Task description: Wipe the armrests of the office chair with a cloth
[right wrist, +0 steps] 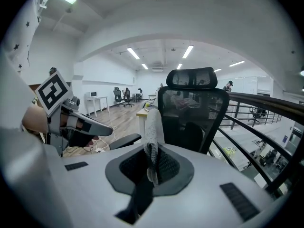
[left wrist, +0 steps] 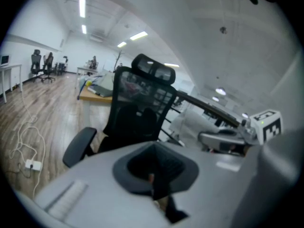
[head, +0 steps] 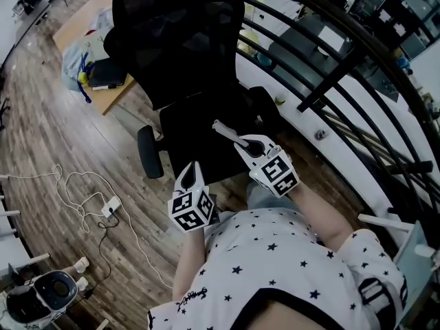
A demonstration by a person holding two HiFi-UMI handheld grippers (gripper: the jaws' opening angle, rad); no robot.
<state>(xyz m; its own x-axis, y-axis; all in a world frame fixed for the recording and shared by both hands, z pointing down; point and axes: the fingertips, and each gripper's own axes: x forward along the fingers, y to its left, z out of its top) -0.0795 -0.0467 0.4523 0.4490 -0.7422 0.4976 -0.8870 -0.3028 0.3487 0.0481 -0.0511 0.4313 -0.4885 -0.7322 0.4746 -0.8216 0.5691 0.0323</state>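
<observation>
The black mesh office chair (head: pixel 185 53) stands right in front of me. Its left armrest (head: pixel 150 151) sticks out over the floor, and the right armrest (head: pixel 265 108) lies close to the railing. My right gripper (head: pixel 240 141) hovers over the seat, shut on a pale cloth (head: pixel 223 129) that pokes up from the jaws. That cloth (right wrist: pixel 153 132) stands upright in the right gripper view, in front of the chair back (right wrist: pixel 192 113). My left gripper (head: pixel 192 177) is held low near the seat's front edge, shut and holding nothing. The left gripper view shows the left armrest (left wrist: pixel 78 146).
A black railing (head: pixel 330 81) runs along the right, close to the chair. A wooden desk (head: pixel 75 29) with bags stands behind it on the left. A power strip with cables (head: pixel 110 205) lies on the wood floor, and a white device (head: pixel 48 295) sits at the bottom left.
</observation>
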